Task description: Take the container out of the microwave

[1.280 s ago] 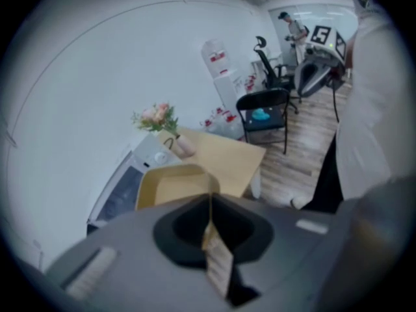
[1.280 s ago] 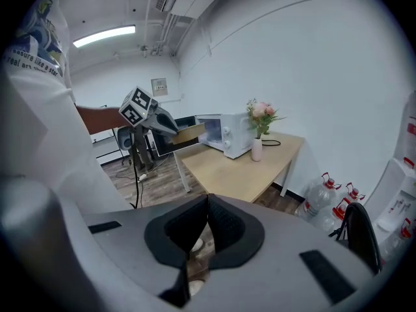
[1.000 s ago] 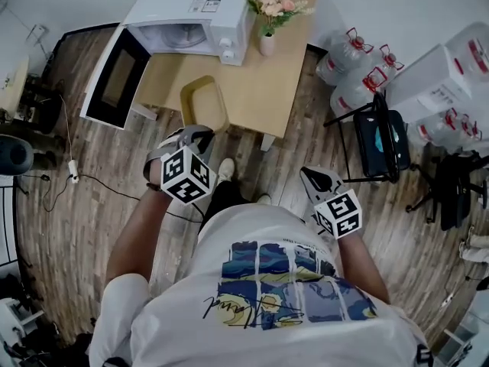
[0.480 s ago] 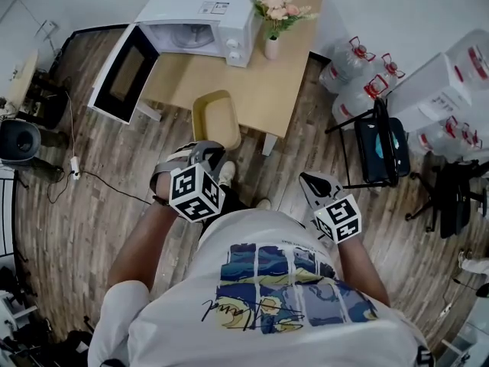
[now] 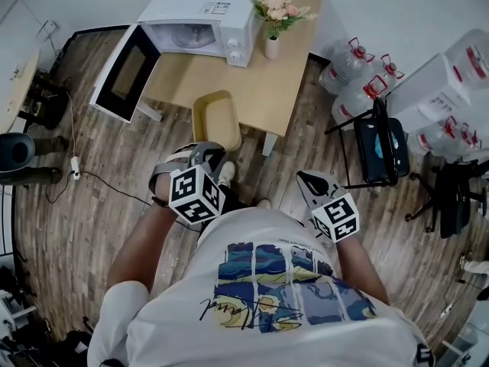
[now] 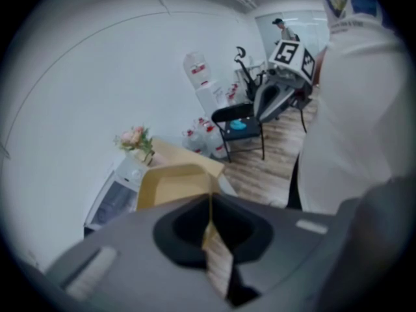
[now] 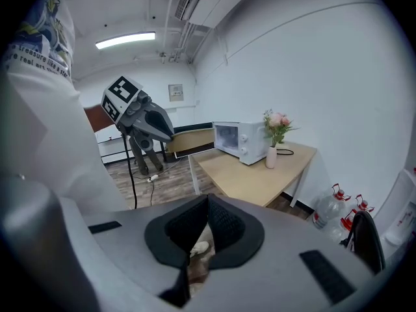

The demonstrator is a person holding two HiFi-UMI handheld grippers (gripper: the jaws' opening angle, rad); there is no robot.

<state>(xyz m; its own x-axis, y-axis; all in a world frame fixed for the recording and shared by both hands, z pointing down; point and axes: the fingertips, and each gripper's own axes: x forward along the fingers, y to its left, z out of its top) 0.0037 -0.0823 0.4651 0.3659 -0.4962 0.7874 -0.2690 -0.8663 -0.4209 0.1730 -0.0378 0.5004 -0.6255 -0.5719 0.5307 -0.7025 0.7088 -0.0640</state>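
Observation:
The yellow container [image 5: 216,119] hangs over the front edge of the wooden table [image 5: 260,90], with my left gripper [image 5: 209,151] shut on its near rim. In the left gripper view the container [image 6: 170,184] fills the space just past the left gripper [image 6: 209,221], its rim pinched between the jaws. The white microwave [image 5: 202,21] stands at the table's back left, door [image 5: 121,75] swung wide open, cavity bare. My right gripper [image 5: 305,179] hovers to the right of the table, shut with nothing in it. From the right gripper [image 7: 207,208] view, the microwave [image 7: 237,140] shows beyond the container [image 7: 190,140].
A vase of pink flowers [image 5: 272,21] stands beside the microwave. Right of the table are water bottles [image 5: 353,71], a black chair [image 5: 382,140] and white boxes [image 5: 443,82]. A cable [image 5: 99,182] runs over the wood floor at left.
My left gripper has drawn the yellow container back from the microwave to the table's front edge, closer to the person. The right gripper has barely shifted.

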